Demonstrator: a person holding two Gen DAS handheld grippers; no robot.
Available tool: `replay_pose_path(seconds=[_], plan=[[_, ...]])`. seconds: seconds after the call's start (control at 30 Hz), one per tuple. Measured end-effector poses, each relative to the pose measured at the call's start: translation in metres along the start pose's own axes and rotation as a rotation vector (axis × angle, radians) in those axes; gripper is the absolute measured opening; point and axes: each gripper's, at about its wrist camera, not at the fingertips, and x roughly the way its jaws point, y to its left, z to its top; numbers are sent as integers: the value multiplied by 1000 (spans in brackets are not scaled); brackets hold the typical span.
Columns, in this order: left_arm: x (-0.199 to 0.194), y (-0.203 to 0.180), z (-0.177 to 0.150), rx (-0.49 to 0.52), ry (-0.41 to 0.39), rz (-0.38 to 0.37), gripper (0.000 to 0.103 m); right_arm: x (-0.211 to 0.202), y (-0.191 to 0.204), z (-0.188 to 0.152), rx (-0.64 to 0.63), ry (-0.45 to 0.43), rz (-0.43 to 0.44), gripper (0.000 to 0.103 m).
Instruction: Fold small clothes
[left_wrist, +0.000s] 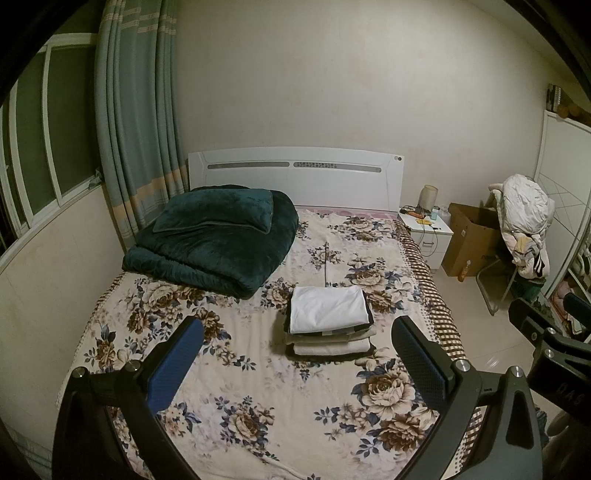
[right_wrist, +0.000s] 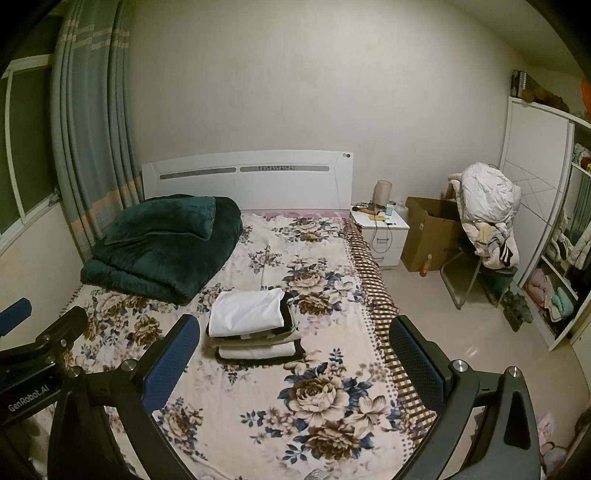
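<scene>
— Our left gripper (left_wrist: 295, 354) is closest to us, and its jaws are wide apart with nothing in them. Same for our right gripper (right_wrist: 291, 350): wide and empty.

— Where are the clothes?

— We see a stack of folded clothes (left_wrist: 327, 323) in the middle of the bed (left_wrist: 258, 413), on the flower sheet. A white piece (left_wrist: 328, 308) sits on top. Both grippers hang above the foot of the bed, not touching the stack.

— So what could go wrong?

— We think the stack could tip. The top white piece looks a bit crooked on the ones below, so if we bump the side with a jaw, it may slide off and come unfolded.

— Anything else?

— If we pinch too deep, we might grab two pieces at once. And the bed is soft, so pushing down near the stack could make it lean.

— More clothes to fold?

— We see a heap of clothes on the chair (right_wrist: 487, 206) by the wardrobe, well apart from the bed. Whether those are ours to fold, we cannot tell.
</scene>
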Motion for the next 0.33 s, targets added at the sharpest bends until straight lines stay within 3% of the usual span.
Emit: replay_pose_path(seconds=[0.33], plan=[[-3,-1,0,1,-11,4,103,-3,2,-2,3,-2,-6,103]])
